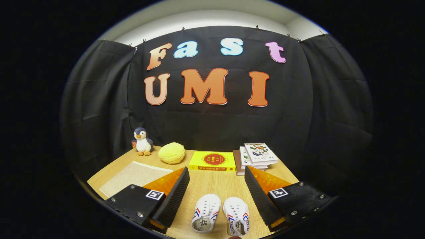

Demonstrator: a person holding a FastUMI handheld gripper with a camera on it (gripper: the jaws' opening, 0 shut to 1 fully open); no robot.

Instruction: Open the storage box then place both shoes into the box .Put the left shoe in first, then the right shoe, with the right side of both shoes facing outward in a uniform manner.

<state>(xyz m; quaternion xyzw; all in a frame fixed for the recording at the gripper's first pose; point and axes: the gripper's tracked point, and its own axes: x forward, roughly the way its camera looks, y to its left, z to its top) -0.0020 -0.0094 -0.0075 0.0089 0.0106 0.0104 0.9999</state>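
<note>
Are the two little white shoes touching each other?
Apart. In the gripper view a strip of bare table shows between the left shoe and the right shoe, which lie side by side between the open gripper's fingers.

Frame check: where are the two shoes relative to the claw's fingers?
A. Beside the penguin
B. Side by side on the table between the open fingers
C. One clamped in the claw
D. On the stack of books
B: the shoes sit as a pair on the table, between the spread fingers of the open claw, untouched.
</note>
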